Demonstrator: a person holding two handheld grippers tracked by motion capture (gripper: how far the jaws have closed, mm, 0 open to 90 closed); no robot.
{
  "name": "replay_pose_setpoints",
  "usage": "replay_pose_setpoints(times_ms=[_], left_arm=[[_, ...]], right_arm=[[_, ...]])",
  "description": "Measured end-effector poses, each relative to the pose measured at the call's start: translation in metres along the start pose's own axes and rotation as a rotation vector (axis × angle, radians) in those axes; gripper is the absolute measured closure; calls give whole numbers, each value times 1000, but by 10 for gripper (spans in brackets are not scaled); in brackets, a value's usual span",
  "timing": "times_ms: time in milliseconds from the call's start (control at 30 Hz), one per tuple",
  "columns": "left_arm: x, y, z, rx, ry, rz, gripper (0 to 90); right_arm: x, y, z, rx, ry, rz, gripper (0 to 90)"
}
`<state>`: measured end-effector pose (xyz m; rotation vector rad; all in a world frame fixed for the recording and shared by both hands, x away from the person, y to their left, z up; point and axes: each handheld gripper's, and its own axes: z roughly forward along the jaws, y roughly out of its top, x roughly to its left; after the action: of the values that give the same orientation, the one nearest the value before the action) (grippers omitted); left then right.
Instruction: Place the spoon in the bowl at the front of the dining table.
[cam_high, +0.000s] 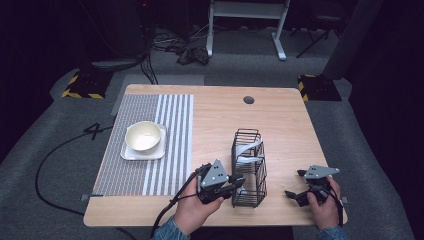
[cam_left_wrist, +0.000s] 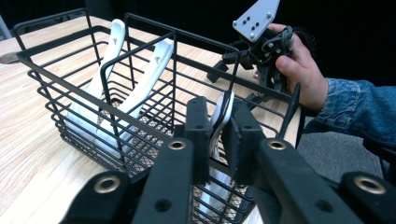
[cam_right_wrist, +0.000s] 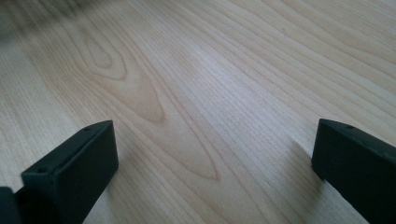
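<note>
The white plate (cam_left_wrist: 223, 112) stands on edge at the near end of the black wire rack (cam_left_wrist: 51, 84), and the left gripper (cam_left_wrist: 215, 135) has its jaws pressed onto the plate's rim from either side, pinching it right above the rack's top rail. Two more white plates (cam_left_wrist: 140, 84) lean in slots farther along the rack. From above, the left gripper (cam_high: 231, 189) noses into the rack (cam_high: 248, 170) from its near left corner, so the plate sits low in the end slot, close to the person's edge of the table.

The right gripper (cam_high: 300, 192) waits well apart to the right, jaws spread wide over bare wood (cam_right_wrist: 196, 93), holding nothing.

Risk now, as I see it: the grip is only on a thin rim, so a tilt of the hand could let the plate swivel or slip out. Pulled at an angle, it could catch a wire and drag the light rack, which nothing is holding down. It might also knock the neighbouring plate.

The light wooden table (cam_high: 280, 115) carries a grey striped mat (cam_high: 150, 165) on its left, with a cream bowl (cam_high: 143, 135) sitting on a square white dish (cam_high: 131, 154). Around it lie grey carpet, trailing cables, yellow-black striped floor blocks (cam_high: 80, 86) and a white frame (cam_high: 245, 20) in the dark behind.
</note>
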<state>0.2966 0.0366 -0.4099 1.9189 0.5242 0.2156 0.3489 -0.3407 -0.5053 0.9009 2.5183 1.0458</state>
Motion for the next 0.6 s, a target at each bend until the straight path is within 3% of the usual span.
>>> replay_pose_setpoints(times_ms=[467, 600], left_arm=[[1, 1, 3, -5, 4, 32, 845], [0, 9, 1, -32, -10, 36, 846]], right_arm=[[0, 0, 0, 0, 0, 0, 4], [0, 0, 0, 0, 0, 0, 4]])
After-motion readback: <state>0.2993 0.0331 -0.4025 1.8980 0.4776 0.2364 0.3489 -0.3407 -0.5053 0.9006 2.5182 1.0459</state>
